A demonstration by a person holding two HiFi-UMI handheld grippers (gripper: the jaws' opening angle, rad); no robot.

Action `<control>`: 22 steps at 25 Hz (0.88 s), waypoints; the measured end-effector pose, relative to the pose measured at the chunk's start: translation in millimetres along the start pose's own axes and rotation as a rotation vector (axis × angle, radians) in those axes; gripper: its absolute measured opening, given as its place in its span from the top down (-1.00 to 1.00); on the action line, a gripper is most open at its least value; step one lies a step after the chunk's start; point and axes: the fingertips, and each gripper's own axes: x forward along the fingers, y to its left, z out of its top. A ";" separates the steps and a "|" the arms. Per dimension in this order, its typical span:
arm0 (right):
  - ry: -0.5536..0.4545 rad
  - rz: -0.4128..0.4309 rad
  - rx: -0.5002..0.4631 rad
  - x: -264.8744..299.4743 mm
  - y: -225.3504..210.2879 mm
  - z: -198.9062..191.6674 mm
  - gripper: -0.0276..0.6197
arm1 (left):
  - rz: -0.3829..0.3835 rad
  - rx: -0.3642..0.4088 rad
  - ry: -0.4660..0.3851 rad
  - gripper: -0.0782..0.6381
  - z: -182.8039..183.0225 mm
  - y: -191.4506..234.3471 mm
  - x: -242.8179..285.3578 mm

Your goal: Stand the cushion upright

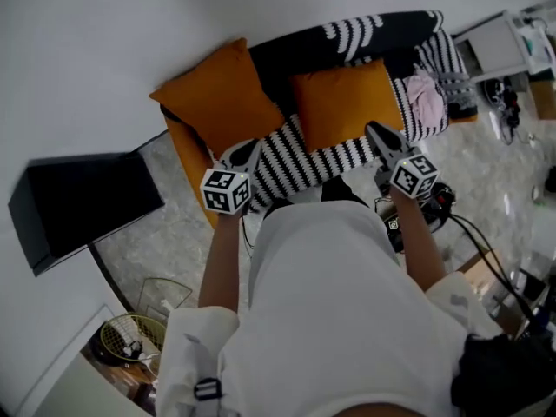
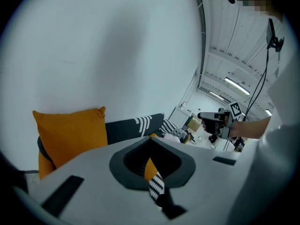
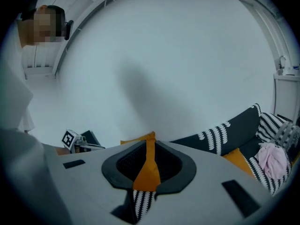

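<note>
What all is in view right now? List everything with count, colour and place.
sofa: one, orange, against the wall
throw: one, black and white striped, over the sofa
left cushion: one, orange, leaning on the sofa back
right cushion: one, orange, mid sofa
cloth: one, pink, sofa's right end
panel: one, black, floor at left
baskets: two, wire, lower left
cabinet: one, white, upper right
cables: several, black, floor at right
shirt: one, white, on the person
left claw: shut, empty, at the sofa front
right claw: apparently closed on the right cushion's corner
</note>
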 end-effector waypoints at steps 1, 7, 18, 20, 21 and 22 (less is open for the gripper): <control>0.014 0.015 -0.006 2.0 -8.4 2.4 0.69 | 0.016 -0.012 -0.003 0.78 1.0 -3.5 4.9; 0.104 0.105 -0.064 14.7 -60.7 17.3 0.69 | 0.090 -0.080 -0.028 0.78 4.2 -29.5 42.1; 0.251 0.224 -0.140 41.3 -150.8 21.3 0.63 | 0.161 -0.182 -0.024 0.78 -13.1 -73.4 126.8; 0.287 0.247 -0.166 50.1 -164.9 18.6 0.58 | 0.176 -0.194 -0.013 0.78 -18.4 -77.9 140.5; 0.305 0.259 -0.179 54.6 -171.6 16.8 0.55 | 0.187 -0.197 -0.008 0.78 -21.6 -79.4 146.4; 0.323 0.271 -0.193 59.5 -178.3 14.8 0.53 | 0.201 -0.199 -0.003 0.78 -25.0 -80.3 151.9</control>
